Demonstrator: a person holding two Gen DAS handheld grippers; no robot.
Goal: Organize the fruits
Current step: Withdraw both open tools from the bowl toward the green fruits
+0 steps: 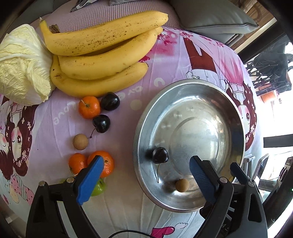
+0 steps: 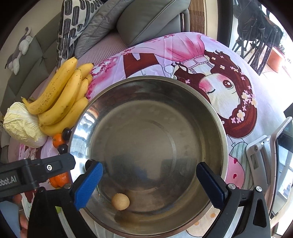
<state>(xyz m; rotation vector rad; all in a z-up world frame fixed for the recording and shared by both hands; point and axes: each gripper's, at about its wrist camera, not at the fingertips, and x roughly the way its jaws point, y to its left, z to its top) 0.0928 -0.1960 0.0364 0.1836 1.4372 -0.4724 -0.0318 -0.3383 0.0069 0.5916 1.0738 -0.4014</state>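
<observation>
1. The left gripper (image 1: 146, 174) is seen pointed steeply down with its blue jaws spread wide and nothing held between them.
2. Just inside its right jaw, a small tan round fruit (image 1: 182, 185) is seen lying on the floor of the steel bowl (image 1: 236, 128), near the bowl's closest rim.
3. Between the jaws and slightly further out, a dark cherry (image 1: 160, 155) with its stem trailing back toward the tool is seen resting inside the bowl.
4. Behind the left jaw, a green fruit (image 1: 98, 188) is partly hidden, and two tangerines (image 1: 108, 163) are seen touching each other just beyond the jaw's tip.
5. Further out on the left, a second tan round fruit (image 1: 80, 141), two more dark cherries (image 1: 101, 123) and another tangerine (image 1: 89, 107) are laid on the printed pink cloth (image 1: 128, 113).
6. Farthest from the tool, a bunch of bananas (image 1: 102, 60) is laid beside a pale cabbage (image 1: 22, 69), with grey cushions (image 1: 214, 16) behind.
7. The right gripper (image 2: 149, 183) is likewise released, its jaws stood wide apart over the bowl's near side with nothing gripped.
8. The tan round fruit is seen nearer its left jaw, close to the tool, untouched.
9. The left gripper's black body is seen just left of that jaw.
10. To the right of the right gripper, a phone on a stand (image 2: 282, 146) is placed past the bowl.
</observation>
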